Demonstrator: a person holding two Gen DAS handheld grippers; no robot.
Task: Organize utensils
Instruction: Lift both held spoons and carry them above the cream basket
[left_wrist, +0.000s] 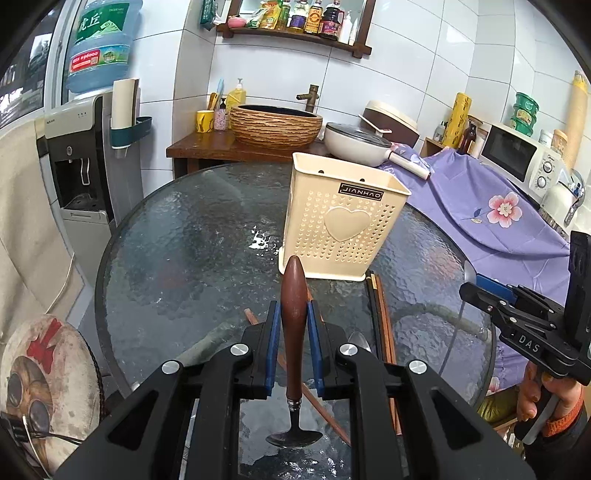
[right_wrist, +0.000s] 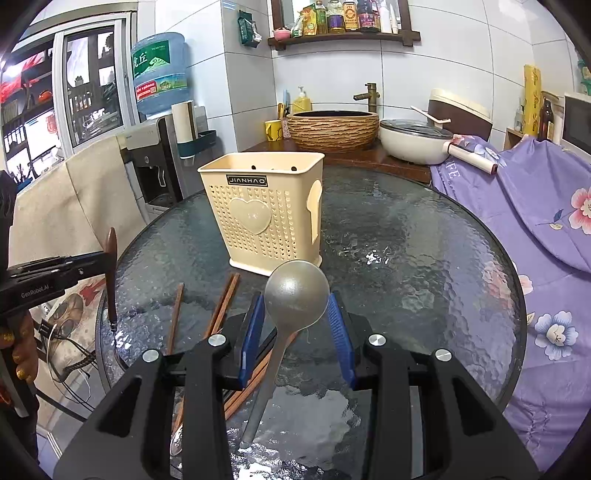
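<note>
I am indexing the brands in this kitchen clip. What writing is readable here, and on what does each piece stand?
"JIANHAO": black label on the cream utensil basket.
"虎丘": green label on the water bottle.
"DAS": side of the right tongs.
"GenRobot.AI": side of the left tongs.
"FE", end of a longer word: purple flowered cloth.
Sauce bottles on the shelf: labels too small to read.

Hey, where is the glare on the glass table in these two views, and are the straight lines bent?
Left wrist view: a white glare patch on the round textured glass table, left of the cream perforated plastic holder; wall tiles bow outward. Right wrist view: glare right of the holder; the window frame curves.
</note>
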